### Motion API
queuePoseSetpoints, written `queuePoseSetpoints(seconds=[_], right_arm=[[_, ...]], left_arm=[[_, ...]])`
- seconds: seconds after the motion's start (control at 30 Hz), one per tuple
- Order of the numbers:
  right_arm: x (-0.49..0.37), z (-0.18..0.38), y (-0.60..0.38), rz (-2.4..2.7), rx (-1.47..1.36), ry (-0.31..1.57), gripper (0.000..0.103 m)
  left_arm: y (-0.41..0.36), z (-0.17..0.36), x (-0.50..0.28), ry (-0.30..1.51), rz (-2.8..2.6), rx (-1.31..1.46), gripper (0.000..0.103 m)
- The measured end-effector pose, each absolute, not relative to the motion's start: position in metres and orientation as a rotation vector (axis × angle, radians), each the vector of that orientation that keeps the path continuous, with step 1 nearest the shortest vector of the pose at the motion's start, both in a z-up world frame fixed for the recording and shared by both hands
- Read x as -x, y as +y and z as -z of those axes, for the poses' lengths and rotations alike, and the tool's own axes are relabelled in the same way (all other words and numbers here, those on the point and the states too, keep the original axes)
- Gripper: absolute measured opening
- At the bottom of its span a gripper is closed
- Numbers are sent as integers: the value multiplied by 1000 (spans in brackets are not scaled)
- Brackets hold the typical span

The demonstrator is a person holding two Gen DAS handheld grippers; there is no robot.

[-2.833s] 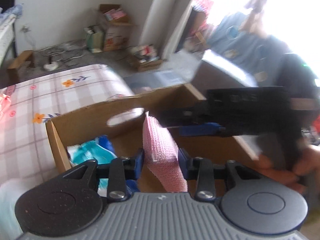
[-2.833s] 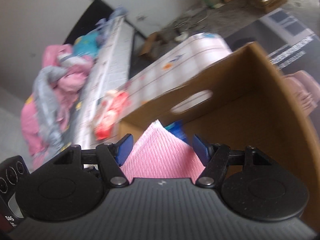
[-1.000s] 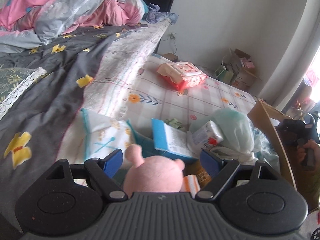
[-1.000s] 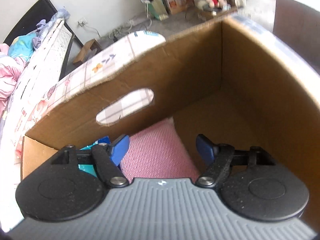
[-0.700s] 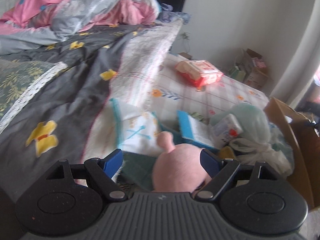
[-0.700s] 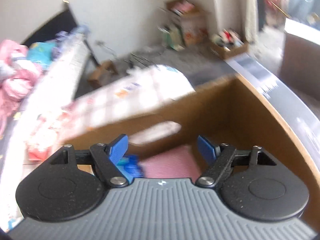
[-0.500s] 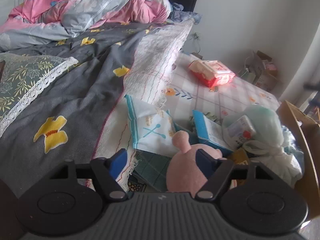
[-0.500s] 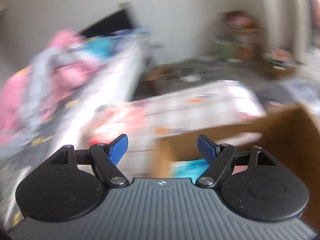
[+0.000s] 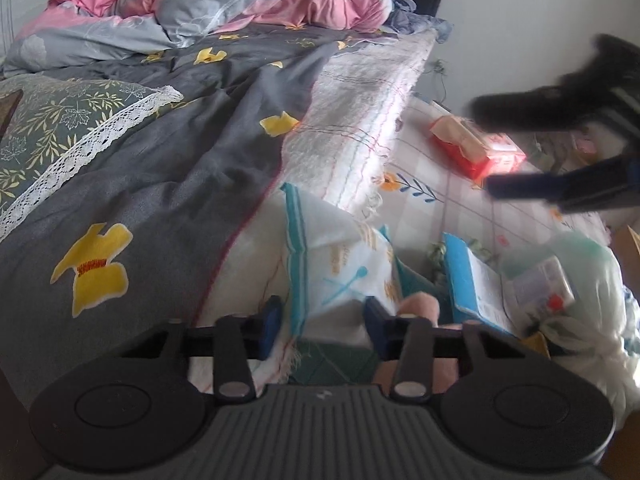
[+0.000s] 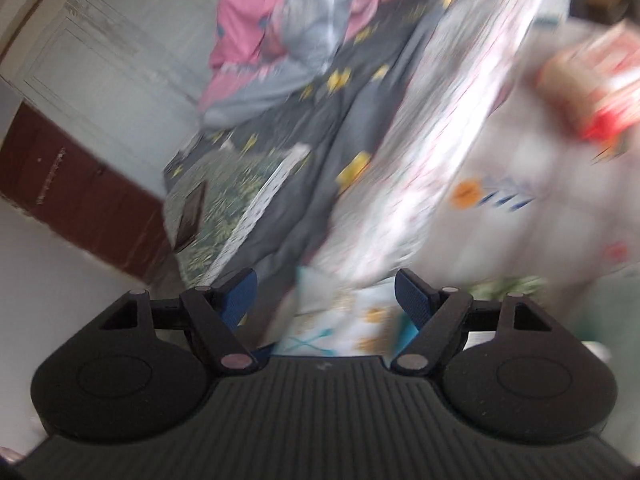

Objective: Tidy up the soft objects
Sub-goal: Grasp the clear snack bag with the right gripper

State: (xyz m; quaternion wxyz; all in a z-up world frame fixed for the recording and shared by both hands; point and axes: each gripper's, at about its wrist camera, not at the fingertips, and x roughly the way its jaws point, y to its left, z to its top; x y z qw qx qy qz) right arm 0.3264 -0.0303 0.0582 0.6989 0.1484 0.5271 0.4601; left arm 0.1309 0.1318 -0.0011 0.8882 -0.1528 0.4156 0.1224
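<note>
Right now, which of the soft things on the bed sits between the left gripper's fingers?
The white cloth with teal stripe and spoon print; the left gripper straddles its edge. The pink plush toy lies outside, right.

Home bedroom, rumpled pink-and-grey duvet (image 9: 208, 4) on a bed (unmade), lace-edged pillow (image 9: 60, 128), floral checked sheet (image 9: 472, 216)

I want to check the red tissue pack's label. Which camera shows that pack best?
The left wrist view: the red tissue pack lies sharp on the checked floral sheet. In the right wrist view the pack is only a motion-blurred red smear.
</note>
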Motion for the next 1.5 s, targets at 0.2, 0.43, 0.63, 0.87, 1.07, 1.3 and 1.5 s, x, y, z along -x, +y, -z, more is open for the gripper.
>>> queuePoseSetpoints(seconds=[0.2,0.43,0.63,0.87,1.07,1.3,1.5], right_arm=[[-326,-36,15,-974,-212,1271,76],[-331,-72,-11,-947,-334,1207,75],[-319,-108,-97,-881,-447,1072,75],[-302,-92,-193,-691,-475,1055,72],[-298,-67,-209,-643,-443,1069,67],[-291,-19,-164,-698,-322,1179,66],[-285,-9,-145,-693,-227,1170,68]], left_arm=[[129,-11,-131,788,-255,292,16],[99,-52,-135,611,-241,122,7],[32,-74,-125,503,-70,-98,7],[-53,-24,-108,552,124,-379,7],[-72,9,-95,664,180,-393,10],[-51,2,-78,752,237,-245,52],[-10,-5,-72,826,272,2,59]])
